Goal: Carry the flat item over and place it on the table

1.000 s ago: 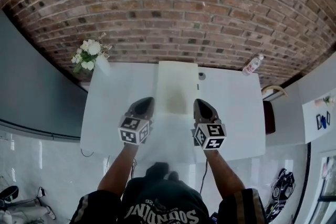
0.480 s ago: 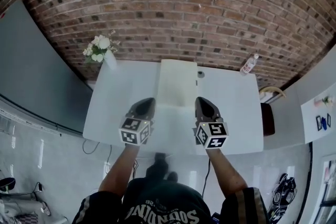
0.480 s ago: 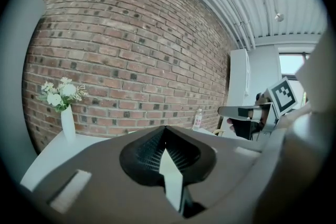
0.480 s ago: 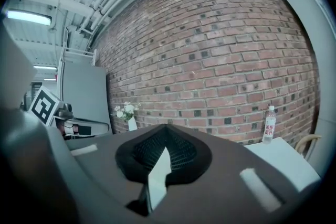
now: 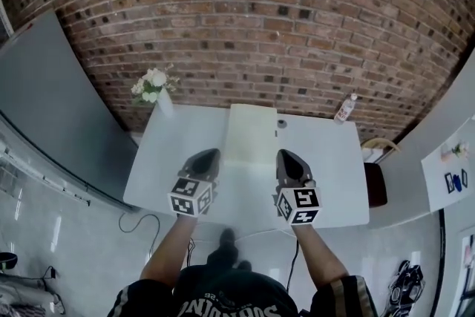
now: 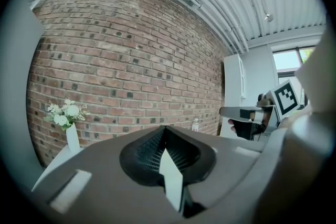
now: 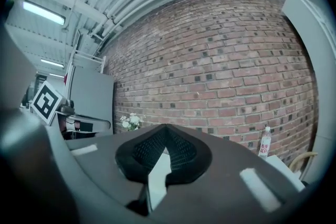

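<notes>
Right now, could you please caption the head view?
Left gripper and right gripper hold a pale flat panel over a white table.

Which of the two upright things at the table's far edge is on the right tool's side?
The clear bottle, at the far right corner; the flower vase stands far left.

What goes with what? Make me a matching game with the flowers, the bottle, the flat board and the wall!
Things:
1 flowers
2 bottle
3 flat board
4 wall

Places and looks:
A held by the left gripper and the right gripper
B far right corner of the table
C brown bricks
D far left corner of the table

Pairs: 1-D, 2-B, 3-A, 4-C
</notes>
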{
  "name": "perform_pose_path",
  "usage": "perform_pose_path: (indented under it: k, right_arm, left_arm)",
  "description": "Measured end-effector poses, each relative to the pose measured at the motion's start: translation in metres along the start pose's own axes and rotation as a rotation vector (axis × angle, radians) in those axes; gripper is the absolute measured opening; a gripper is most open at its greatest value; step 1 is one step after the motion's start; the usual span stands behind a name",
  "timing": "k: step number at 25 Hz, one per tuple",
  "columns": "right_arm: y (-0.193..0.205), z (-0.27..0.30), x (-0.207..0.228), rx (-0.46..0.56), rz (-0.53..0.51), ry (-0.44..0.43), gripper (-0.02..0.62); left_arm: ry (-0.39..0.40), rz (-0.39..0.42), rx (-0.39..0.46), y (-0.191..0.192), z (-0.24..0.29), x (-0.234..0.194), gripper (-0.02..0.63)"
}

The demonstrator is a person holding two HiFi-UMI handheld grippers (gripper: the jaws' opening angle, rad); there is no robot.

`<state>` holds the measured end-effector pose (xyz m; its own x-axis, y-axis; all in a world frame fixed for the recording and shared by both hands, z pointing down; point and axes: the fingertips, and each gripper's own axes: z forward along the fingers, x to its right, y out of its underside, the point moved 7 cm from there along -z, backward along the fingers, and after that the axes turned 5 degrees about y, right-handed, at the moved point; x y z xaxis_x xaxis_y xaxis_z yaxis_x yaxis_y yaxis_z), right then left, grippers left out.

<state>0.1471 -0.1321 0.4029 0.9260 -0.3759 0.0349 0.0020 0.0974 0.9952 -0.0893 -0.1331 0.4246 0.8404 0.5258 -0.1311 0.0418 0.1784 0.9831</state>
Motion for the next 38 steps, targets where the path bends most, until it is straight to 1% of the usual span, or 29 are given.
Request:
perform_pose_path:
  k: [6,12,17,26,38]
  right_arm:
    - [-0.007,-0.021,-0.007,0.020,-0.038,-0.011,0.000]
    - [-0.009,-0.031,-0.008,0.019,-0.043,-0.010,0.000]
    - [-0.009,-0.038,-0.010,0.015,-0.088,-0.018,0.000]
    - [-0.007,-0.044,-0.004,0.006,-0.090,-0.010,-0.001]
    - [-0.002,-0.045,0.009,-0.017,-0.057,0.002,-0.002]
  left_arm:
    - [-0.005,0.003,0.011,-0.004,-0.015,0.011,0.009]
    - [-0.007,0.016,0.021,-0.008,-0.021,0.019,0.009]
    - [-0.001,0.017,0.019,-0.006,-0.022,0.027,0.009]
    - [-0.004,0.011,0.013,-0.002,-0.020,0.033,0.009]
    - [-0.007,0.011,0.003,0.003,-0.016,0.039,0.009]
